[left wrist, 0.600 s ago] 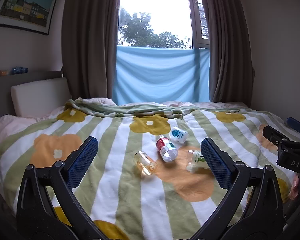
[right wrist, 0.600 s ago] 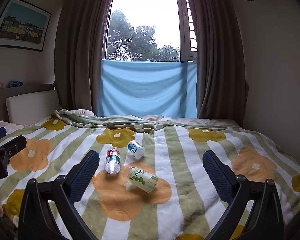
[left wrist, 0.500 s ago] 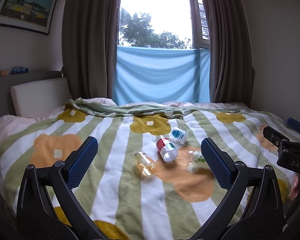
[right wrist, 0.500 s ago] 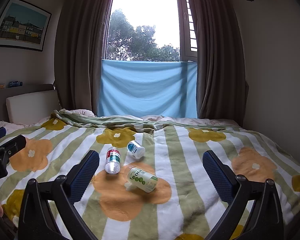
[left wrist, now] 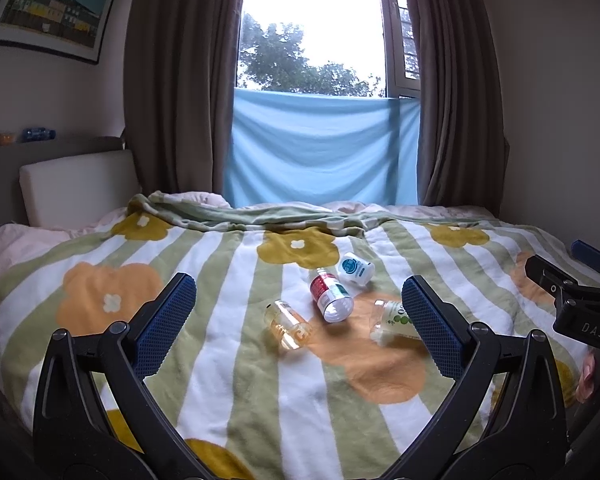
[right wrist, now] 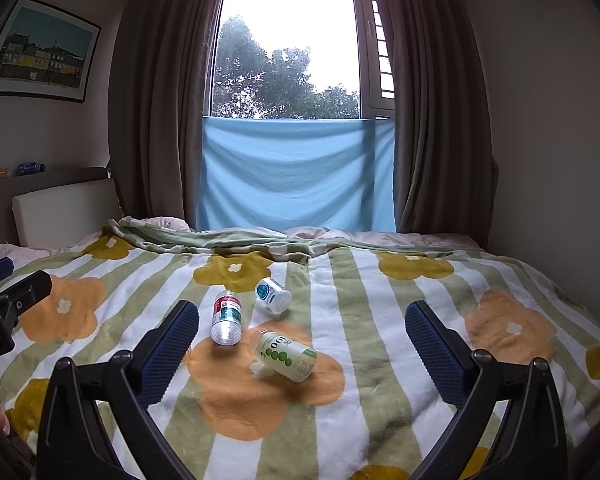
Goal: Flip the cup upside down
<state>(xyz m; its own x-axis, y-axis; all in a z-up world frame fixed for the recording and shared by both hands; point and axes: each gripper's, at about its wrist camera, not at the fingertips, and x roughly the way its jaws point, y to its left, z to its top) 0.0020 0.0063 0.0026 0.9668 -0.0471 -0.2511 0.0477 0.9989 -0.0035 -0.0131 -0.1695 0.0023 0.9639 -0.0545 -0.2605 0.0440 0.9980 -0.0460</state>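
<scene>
Several small cups lie on their sides on the flowered blanket (left wrist: 220, 360): a clear amber one (left wrist: 288, 319), a red-and-green labelled one (left wrist: 330, 298) (right wrist: 226, 317), a white one with a blue label (left wrist: 355, 268) (right wrist: 273, 295), and a green-dotted one (left wrist: 392, 320) (right wrist: 286, 355). My left gripper (left wrist: 299, 322) is open and empty, held above the near part of the bed with the cups ahead between its fingers. My right gripper (right wrist: 302, 342) is open and empty, the green-dotted cup just ahead of it.
The bed fills the foreground; a white pillow (left wrist: 76, 188) and headboard are at the left. A window with brown curtains and a blue cloth (left wrist: 320, 148) is behind. The other gripper shows at the edge of each view, the right one in the left wrist view (left wrist: 576, 304) and the left one in the right wrist view (right wrist: 8, 304).
</scene>
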